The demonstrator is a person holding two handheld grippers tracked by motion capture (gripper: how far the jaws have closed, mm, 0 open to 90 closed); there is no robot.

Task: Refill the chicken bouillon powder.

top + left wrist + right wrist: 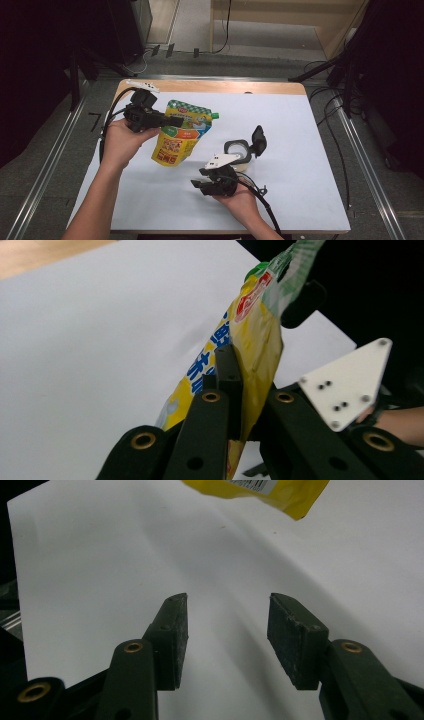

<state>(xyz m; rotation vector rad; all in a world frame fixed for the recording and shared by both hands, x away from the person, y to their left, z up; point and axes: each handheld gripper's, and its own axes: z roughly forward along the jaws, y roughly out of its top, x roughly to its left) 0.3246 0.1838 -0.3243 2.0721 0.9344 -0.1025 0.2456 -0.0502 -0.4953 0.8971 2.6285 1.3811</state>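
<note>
A yellow and green spouted pouch [181, 134] with a green cap [215, 116] hangs tilted above the white table [300, 150], left of centre. My left gripper [175, 121] is shut on its upper part from the left. In the left gripper view the pouch [255, 335] is pinched between the jaws of my left gripper [245, 385]. My right gripper [197, 180] sits lower, near the front, pointing left and open. In the right gripper view my right gripper [227, 630] has nothing between its fingers, and the pouch's bottom edge [260, 490] hangs beyond them.
A small white container [237, 150] with its black flip lid [258, 140] open stands just behind my right hand. The right gripper's grey plate [345, 382] shows in the left gripper view. Cables run along the floor around the table.
</note>
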